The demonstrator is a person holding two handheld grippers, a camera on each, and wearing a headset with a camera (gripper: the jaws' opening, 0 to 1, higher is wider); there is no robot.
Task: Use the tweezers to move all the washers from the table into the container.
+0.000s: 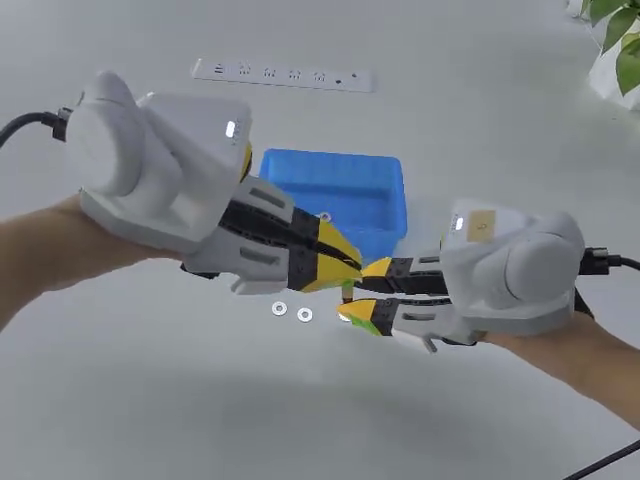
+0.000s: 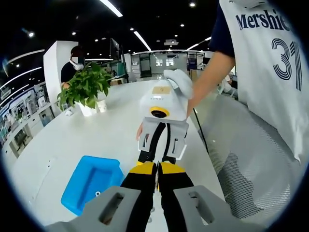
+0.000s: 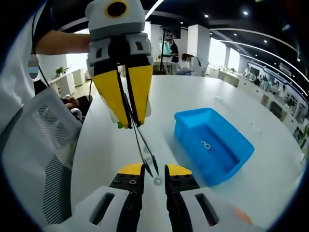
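Note:
My left gripper (image 1: 350, 265) reaches in from the left, its yellow jaws shut on thin metal tweezers (image 3: 140, 140). The tweezer tips point down at a washer (image 3: 157, 181) on the white table. My right gripper (image 1: 352, 312) faces it from the right, slightly lower; its jaws stand a little apart with nothing held. Two more washers (image 1: 279, 309) (image 1: 304, 315) lie on the table just left of the right gripper's tips. Behind both grippers sits the blue container (image 1: 335, 190), with a washer (image 1: 325, 217) inside it.
A white power strip (image 1: 283, 73) lies at the table's far side. Plant leaves (image 1: 615, 40) hang over the far right corner, and a potted plant (image 2: 87, 89) stands on the table. A person stands beyond that potted plant.

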